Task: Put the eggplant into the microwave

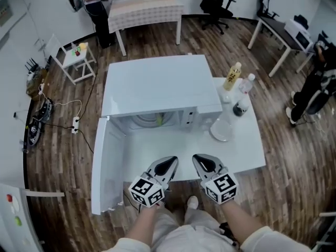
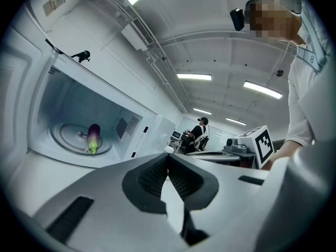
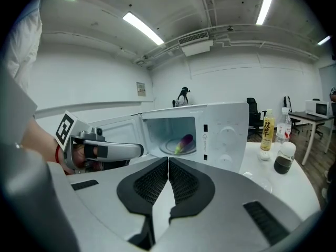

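left gripper [image 1: 167, 166] and right gripper [image 1: 206, 164] both closed, empty, in front of microwave [image 1: 157, 88]; eggplant [image 2: 93, 138] lies on turntable [image 2: 68, 140] inside, so placing looks done, door [image 1: 107, 167] open.

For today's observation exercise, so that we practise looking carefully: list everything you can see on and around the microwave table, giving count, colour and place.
microwave: one, white, on the table, door open
eggplant: one, purple with a green end, on the turntable inside the microwave
table: one, white, under the microwave
bottles: three, right of the microwave; one yellow-labelled, one clear, one holding dark liquid
glass dish: one, clear, on the table nearer than the bottles
chairs: two, black, far side of the room
left gripper: one, grey, shut and empty, before the open microwave
right gripper: one, grey, shut and empty, beside the left
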`<state>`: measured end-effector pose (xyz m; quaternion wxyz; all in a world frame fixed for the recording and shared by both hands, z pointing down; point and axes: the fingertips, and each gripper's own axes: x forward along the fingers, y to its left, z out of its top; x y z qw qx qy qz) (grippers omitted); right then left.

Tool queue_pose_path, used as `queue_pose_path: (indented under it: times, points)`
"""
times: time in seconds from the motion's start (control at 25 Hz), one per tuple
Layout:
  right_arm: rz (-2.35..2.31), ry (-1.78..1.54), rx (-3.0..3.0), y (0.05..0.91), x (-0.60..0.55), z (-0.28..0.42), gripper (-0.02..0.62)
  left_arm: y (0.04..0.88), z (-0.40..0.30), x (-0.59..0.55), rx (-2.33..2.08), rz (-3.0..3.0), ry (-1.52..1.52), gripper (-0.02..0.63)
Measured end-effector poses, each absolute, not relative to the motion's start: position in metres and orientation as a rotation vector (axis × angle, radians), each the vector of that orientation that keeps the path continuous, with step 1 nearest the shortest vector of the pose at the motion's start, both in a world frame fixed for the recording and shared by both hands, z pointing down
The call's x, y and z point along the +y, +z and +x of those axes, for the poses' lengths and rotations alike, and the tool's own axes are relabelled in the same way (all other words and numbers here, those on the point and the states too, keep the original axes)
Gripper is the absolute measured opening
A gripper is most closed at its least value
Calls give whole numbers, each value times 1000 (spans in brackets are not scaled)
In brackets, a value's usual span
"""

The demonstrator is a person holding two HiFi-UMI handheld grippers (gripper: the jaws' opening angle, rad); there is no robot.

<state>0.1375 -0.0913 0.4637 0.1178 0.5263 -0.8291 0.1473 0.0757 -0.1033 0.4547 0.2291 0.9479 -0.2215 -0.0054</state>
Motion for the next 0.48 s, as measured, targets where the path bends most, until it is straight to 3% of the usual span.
queue_pose_path:
  times: [0.48]
  points:
    - [1526,361,-2474,433,-53,150,32,426,103,-66,-409,2679,45,2]
